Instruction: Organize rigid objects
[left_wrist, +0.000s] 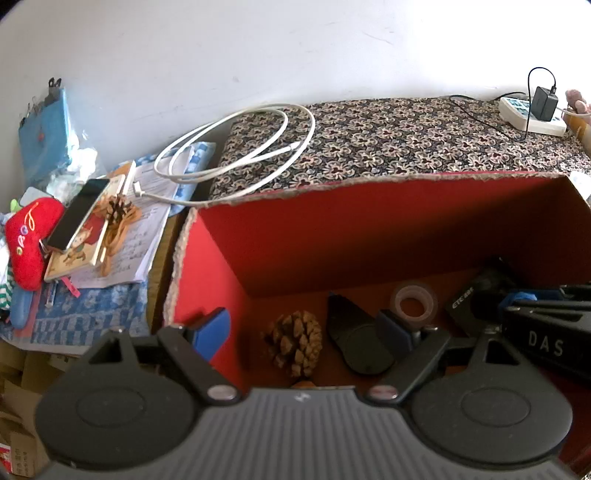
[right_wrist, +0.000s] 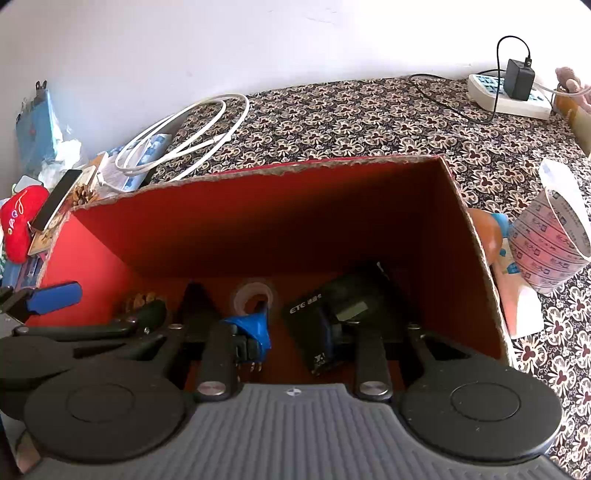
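Note:
A red-lined cardboard box (left_wrist: 369, 229) stands on the patterned table. On its floor lie a pine cone (left_wrist: 293, 343), a flat black teardrop-shaped object (left_wrist: 356, 339), a clear tape roll (left_wrist: 413, 301) and a black ETC device (left_wrist: 476, 295). My left gripper (left_wrist: 301, 330) is open above the pine cone, holding nothing. My right gripper (right_wrist: 295, 328) hangs low inside the same box (right_wrist: 258, 229), open, its fingers on either side of the ETC device (right_wrist: 340, 310). The tape roll (right_wrist: 255, 295) lies just beyond its left fingertip. The right gripper's body also shows in the left wrist view (left_wrist: 546, 332).
Left of the box lie a second pine cone (left_wrist: 116, 208), a phone (left_wrist: 79, 212) on books, a red plush (left_wrist: 31, 240) and a coiled white cable (left_wrist: 236, 147). A power strip with a charger (right_wrist: 513, 92) sits at the far right. A patterned paper cup (right_wrist: 550, 240) stands right of the box.

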